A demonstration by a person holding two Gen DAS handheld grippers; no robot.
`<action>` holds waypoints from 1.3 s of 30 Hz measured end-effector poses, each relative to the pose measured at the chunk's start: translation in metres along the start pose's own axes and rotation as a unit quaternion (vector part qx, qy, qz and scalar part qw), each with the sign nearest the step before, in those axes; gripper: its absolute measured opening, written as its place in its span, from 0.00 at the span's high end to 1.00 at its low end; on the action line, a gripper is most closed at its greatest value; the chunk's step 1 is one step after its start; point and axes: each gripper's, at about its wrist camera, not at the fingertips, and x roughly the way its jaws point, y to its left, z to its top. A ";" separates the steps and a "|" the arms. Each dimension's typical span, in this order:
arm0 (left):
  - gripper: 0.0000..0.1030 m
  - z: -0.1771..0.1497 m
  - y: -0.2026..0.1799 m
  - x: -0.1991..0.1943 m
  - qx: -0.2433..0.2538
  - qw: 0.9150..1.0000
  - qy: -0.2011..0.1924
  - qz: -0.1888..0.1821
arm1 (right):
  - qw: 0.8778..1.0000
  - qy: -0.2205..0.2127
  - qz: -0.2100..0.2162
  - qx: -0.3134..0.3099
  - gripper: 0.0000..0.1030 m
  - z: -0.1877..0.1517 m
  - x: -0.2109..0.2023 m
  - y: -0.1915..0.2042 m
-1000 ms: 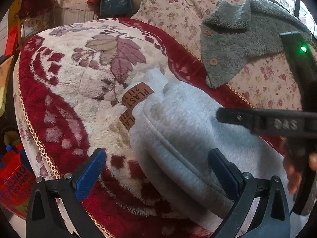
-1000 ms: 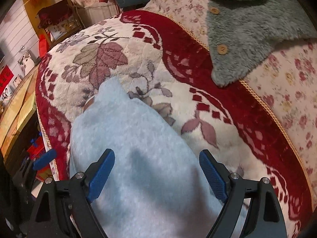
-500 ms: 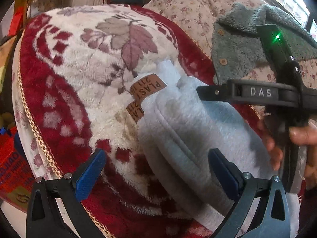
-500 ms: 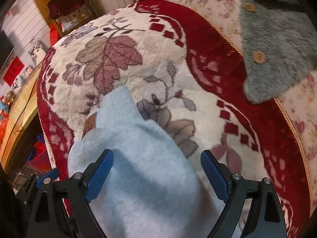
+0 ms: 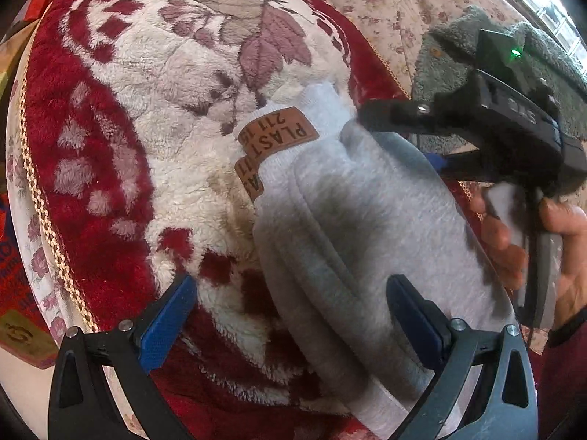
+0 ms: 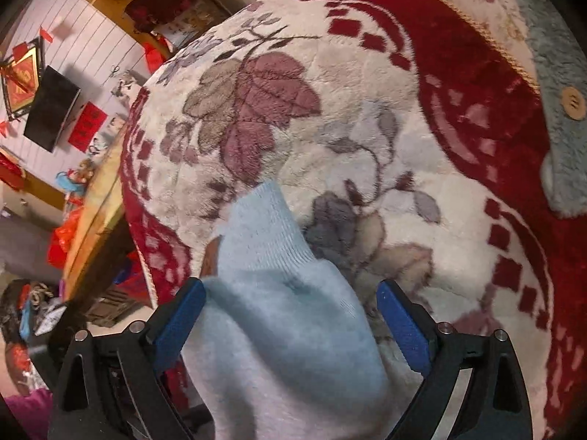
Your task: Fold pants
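Note:
The grey fleece pants (image 5: 367, 227) lie folded into a long strip on a red and cream floral blanket (image 5: 154, 84). Two brown leather labels (image 5: 275, 134) sit at their far cuff end. My left gripper (image 5: 291, 324) is open low over the near part, straddling the strip's left edge without pressing it. My right gripper (image 6: 291, 324) hangs over the cuff (image 6: 264, 227); its jaws are opening, with the fabric between them and ungripped. A hand (image 5: 513, 242) holds that right gripper (image 5: 394, 137) at the right of the left wrist view.
A grey fleece garment with wooden buttons (image 6: 565, 128) lies on the floral sofa back (image 5: 385, 7) behind the blanket. The blanket's corded edge (image 5: 40, 212) drops off at the left. Beyond it are a wooden table (image 6: 95, 220), red bags and a dark screen (image 6: 51, 106).
The right gripper has moved along the pants toward the cuff end and its jaws have spread a little. The left gripper has sunk slightly and rolled, so the pants look nearer.

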 end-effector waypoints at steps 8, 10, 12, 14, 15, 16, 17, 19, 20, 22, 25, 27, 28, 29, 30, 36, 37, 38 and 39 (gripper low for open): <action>0.00 0.002 0.005 0.004 -0.001 1.000 0.005 -0.005 | 0.999 0.040 -0.009 -0.009 0.23 0.015 0.050 0.008; 0.00 0.002 0.005 0.006 0.000 1.000 0.004 -0.006 | 0.998 0.032 -0.033 -0.040 0.26 0.013 0.057 0.021; 0.00 0.002 0.005 0.006 0.000 1.000 -0.001 -0.008 | 0.997 0.023 -0.037 -0.057 0.34 0.012 0.053 0.028; 0.09 0.001 0.003 0.005 0.010 1.000 -0.005 -0.012 | 0.997 0.012 -0.040 -0.066 0.49 0.011 0.043 0.032; 0.33 0.001 0.001 0.004 0.014 1.000 -0.010 -0.016 | 0.996 0.005 -0.042 -0.075 0.53 0.009 0.034 0.035; 0.60 0.002 -0.001 0.003 0.017 0.999 -0.010 -0.037 | 0.996 0.000 -0.043 -0.083 0.60 0.008 0.028 0.038; 0.62 0.002 -0.003 0.003 0.017 0.998 -0.007 -0.053 | 0.995 -0.007 -0.044 -0.091 0.64 0.007 0.020 0.042; 0.67 0.002 -0.005 0.001 0.018 0.998 -0.010 -0.054 | 0.993 -0.019 -0.045 -0.104 0.67 0.004 0.004 0.051; 0.70 0.002 -0.005 -0.002 0.014 0.998 -0.014 -0.061 | 0.993 -0.024 -0.047 -0.109 0.68 0.002 -0.002 0.055; 0.75 0.003 -0.004 -0.012 0.014 0.997 -0.028 -0.074 | 0.991 -0.035 -0.054 -0.120 0.68 -0.002 -0.016 0.065; 0.78 0.002 -0.013 -0.032 0.044 0.993 -0.066 -0.082 | 0.990 -0.058 -0.051 -0.120 0.69 -0.011 -0.045 0.071; 0.79 -0.003 -0.023 -0.045 0.069 0.990 -0.091 -0.077 | 0.990 -0.078 -0.048 -0.107 0.69 -0.017 -0.066 0.071; 0.79 -0.006 -0.032 -0.052 0.087 0.988 -0.107 -0.071 | 0.990 -0.086 -0.047 -0.101 0.68 -0.020 -0.073 0.070; 0.79 -0.009 -0.038 -0.058 0.102 0.985 -0.119 -0.068 | 0.990 -0.094 -0.046 -0.096 0.68 -0.023 -0.081 0.070; 0.79 -0.012 -0.045 -0.064 0.117 0.982 -0.132 -0.066 | 0.989 -0.102 -0.047 -0.092 0.68 -0.026 -0.090 0.068; 0.81 -0.021 -0.070 -0.086 0.158 0.969 -0.175 -0.069 | 0.987 -0.135 -0.056 -0.066 0.68 -0.044 -0.133 0.066; 0.81 -0.024 -0.073 -0.088 0.163 0.968 -0.180 -0.066 | 0.987 -0.137 -0.058 -0.064 0.68 -0.047 -0.137 0.067; 0.81 -0.024 -0.077 -0.088 0.170 0.966 -0.185 -0.061 | 0.986 -0.140 -0.060 -0.062 0.68 -0.048 -0.139 0.067; 0.81 -0.026 -0.081 -0.089 0.178 0.964 -0.191 -0.056 | 0.986 -0.141 -0.063 -0.060 0.68 -0.050 -0.142 0.068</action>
